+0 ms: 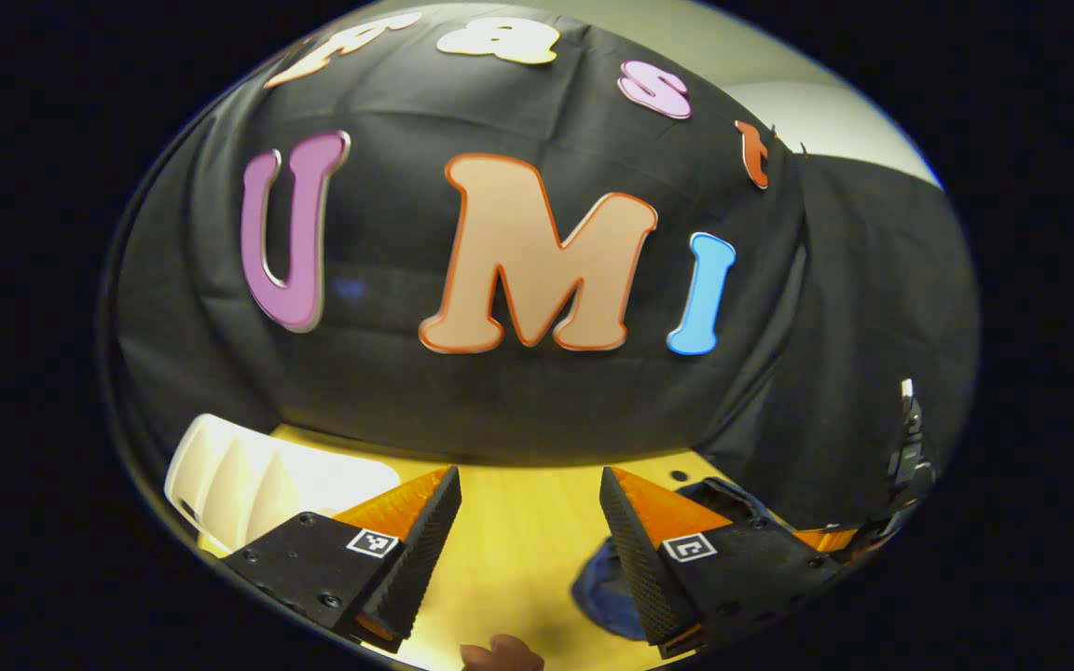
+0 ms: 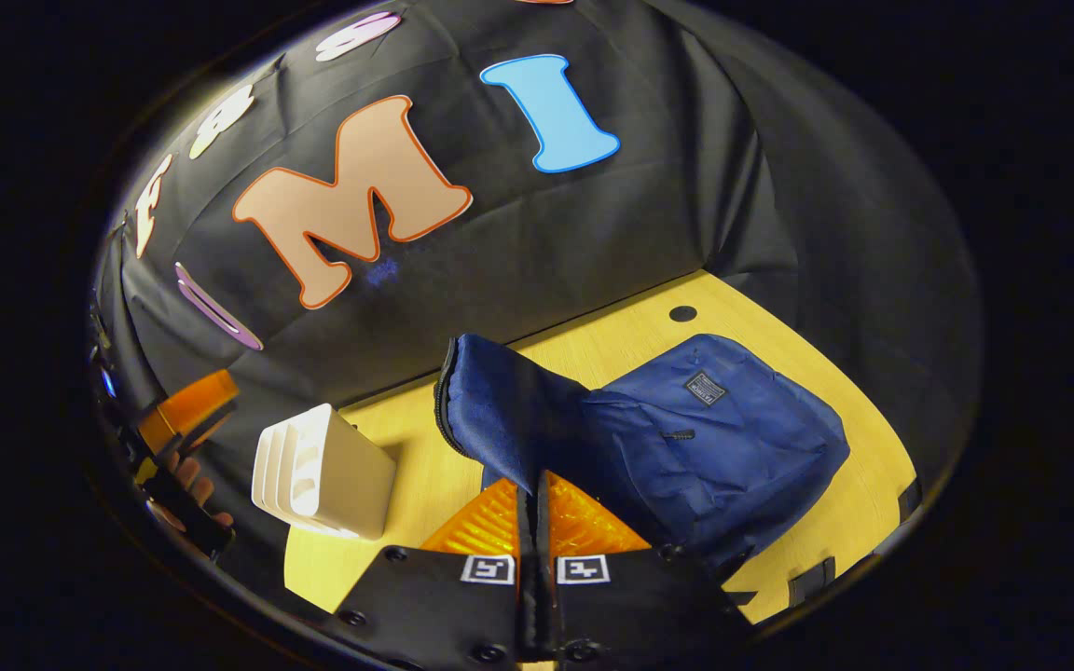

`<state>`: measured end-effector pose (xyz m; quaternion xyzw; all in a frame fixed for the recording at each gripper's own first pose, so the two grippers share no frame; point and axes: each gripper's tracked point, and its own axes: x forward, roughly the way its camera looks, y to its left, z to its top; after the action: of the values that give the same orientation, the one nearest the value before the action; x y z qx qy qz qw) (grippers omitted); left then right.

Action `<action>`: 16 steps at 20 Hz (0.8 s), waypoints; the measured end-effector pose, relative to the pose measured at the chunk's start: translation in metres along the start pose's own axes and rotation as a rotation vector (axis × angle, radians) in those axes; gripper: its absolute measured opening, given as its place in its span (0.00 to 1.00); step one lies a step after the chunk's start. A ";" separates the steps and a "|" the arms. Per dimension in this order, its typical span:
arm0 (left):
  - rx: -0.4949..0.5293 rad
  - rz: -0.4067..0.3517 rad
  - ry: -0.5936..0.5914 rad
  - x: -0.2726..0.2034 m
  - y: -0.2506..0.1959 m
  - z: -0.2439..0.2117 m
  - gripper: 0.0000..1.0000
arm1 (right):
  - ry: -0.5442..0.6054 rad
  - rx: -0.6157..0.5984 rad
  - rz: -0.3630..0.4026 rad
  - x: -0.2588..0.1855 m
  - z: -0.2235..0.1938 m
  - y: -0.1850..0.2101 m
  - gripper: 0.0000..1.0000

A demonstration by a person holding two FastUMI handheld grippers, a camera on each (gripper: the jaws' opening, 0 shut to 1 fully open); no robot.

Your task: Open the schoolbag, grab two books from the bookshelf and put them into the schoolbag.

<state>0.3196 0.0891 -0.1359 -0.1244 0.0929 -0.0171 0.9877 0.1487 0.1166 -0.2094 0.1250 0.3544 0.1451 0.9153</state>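
The blue schoolbag (image 2: 714, 438) lies on the yellow table in the right gripper view. Its front flap (image 2: 500, 410) stands lifted, zipper edge toward the left. My right gripper (image 2: 537, 483) is shut on the flap's lower edge. The white bookshelf (image 2: 323, 471) with upright dividers stands left of the bag; I cannot make out books in it. In the left gripper view my left gripper (image 1: 530, 480) is open above bare table, nothing between its fingers, with the bookshelf (image 1: 248, 475) at its left and part of the blue bag (image 1: 607, 587) behind its right finger.
The wooden table (image 2: 817, 326) has a round cable hole (image 2: 682, 313) at the back, near the black cloth wall. Far left in the right gripper view is the left gripper (image 2: 187, 405) with the hand (image 2: 190, 477) that holds it. A fingertip (image 1: 500, 652) shows at the bottom edge.
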 end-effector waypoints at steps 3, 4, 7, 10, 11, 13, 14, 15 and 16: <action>0.101 0.063 -0.088 -0.024 0.018 0.033 0.90 | 0.019 -0.036 -0.001 0.006 -0.014 0.007 0.03; 0.123 0.076 -0.101 -0.030 0.020 0.038 0.96 | 0.028 -0.050 -0.001 0.008 -0.019 0.009 0.04; 0.150 0.114 -0.155 -0.050 0.027 0.060 0.94 | 0.060 -0.099 -0.005 0.019 -0.036 0.015 0.03; 0.175 0.152 -0.191 -0.069 0.038 0.076 0.94 | 0.089 -0.151 -0.014 0.027 -0.055 0.021 0.03; 0.180 0.164 -0.202 -0.076 0.041 0.081 0.95 | 0.098 -0.173 -0.018 0.030 -0.062 0.022 0.03; 0.181 0.175 -0.215 -0.093 0.047 0.085 0.94 | 0.120 -0.215 -0.026 0.037 -0.077 0.025 0.03; 0.177 0.180 -0.221 -0.099 0.049 0.089 0.94 | 0.131 -0.237 -0.031 0.041 -0.085 0.024 0.03; 0.171 0.187 -0.230 -0.104 0.051 0.092 0.94 | 0.143 -0.257 -0.036 0.043 -0.093 0.024 0.03; 0.167 0.195 -0.235 -0.108 0.054 0.094 0.94 | 0.156 -0.279 -0.041 0.047 -0.100 0.024 0.03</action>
<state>0.2316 0.1706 -0.0401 -0.0336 -0.0132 0.0858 0.9957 0.1094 0.1676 -0.3019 -0.0222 0.4033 0.1835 0.8962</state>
